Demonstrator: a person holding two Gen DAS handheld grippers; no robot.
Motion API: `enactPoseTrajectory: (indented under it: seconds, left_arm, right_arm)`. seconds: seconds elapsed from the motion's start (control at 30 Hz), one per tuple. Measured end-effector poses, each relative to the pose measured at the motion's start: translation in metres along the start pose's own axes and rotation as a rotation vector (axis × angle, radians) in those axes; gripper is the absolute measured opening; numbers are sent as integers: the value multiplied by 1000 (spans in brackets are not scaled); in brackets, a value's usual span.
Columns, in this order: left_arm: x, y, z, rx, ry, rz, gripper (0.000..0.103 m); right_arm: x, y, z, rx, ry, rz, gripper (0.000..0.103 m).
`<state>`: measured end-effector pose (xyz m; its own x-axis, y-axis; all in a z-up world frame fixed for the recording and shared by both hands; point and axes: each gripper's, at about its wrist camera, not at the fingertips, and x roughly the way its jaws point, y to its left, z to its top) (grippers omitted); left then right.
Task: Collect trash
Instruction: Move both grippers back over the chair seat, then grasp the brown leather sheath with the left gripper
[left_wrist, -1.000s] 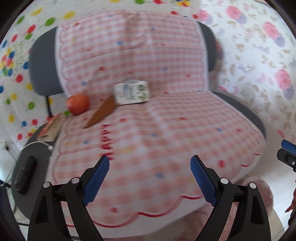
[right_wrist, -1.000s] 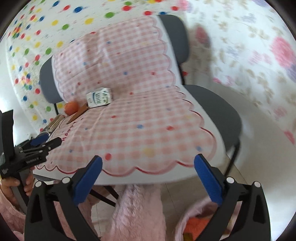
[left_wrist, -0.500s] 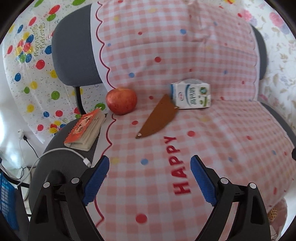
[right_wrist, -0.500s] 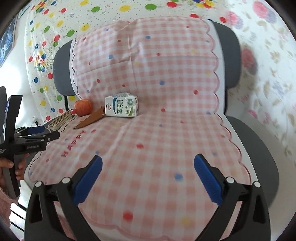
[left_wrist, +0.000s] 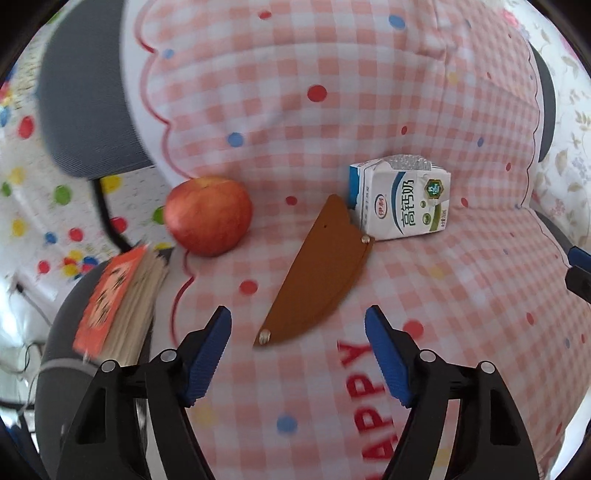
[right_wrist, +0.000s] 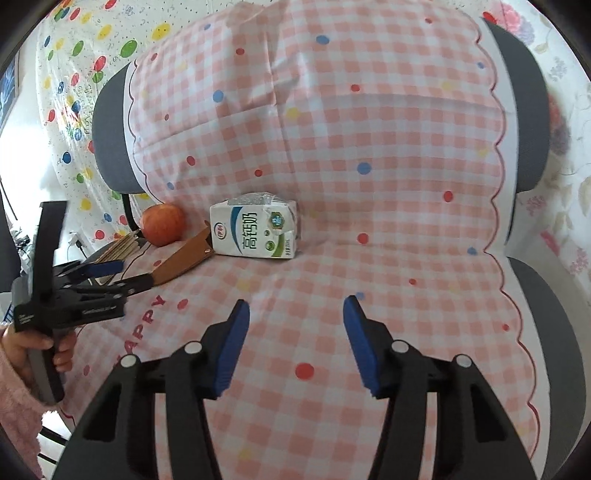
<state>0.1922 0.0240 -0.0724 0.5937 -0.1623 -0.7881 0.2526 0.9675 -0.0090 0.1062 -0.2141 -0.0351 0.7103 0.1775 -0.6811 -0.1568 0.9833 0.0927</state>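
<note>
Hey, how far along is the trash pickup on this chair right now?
Nothing looks collected yet. The milk carton sits on the checked seat cover beside the brown sheath and the apple. Both tongs are open and empty: the left tongs hover just short of the sheath, the right tongs face the carton from farther back. Grabbing the trash and carrying it off remains.

- Left wrist view is looking forward, close over the chair (left_wrist: 92, 110) seat's left side.
- Right wrist view is facing the backrest from farther right.
- Both are sharing the carton (left_wrist: 400, 197) (right_wrist: 255, 230) and apple (left_wrist: 208, 215) (right_wrist: 162, 224).
</note>
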Motion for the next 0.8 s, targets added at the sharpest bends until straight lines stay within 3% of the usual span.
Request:
enactPoseTrajectory:
  seconds: [0.2, 0.33, 0.43, 0.63, 0.8]
  left_arm:
    - [37, -5, 16, 51, 53, -71, 76]
    - [49, -1, 25, 20, 65, -123, 74]
    - [48, -1, 23, 9, 52, -160, 59]
    - [25, -14, 6, 67, 19, -80, 56]
    - [-3, -4, -5, 19, -41, -63, 55]
  right_arm:
    - [17, 3, 10, -8, 20, -21, 53]
    - [23, 2, 11, 0, 32, -35, 53]
    - [28, 3, 11, -5, 46, -34, 53]
    - [37, 13, 12, -41, 65, -37, 55]
    - [58, 24, 23, -86, 66, -39, 71]
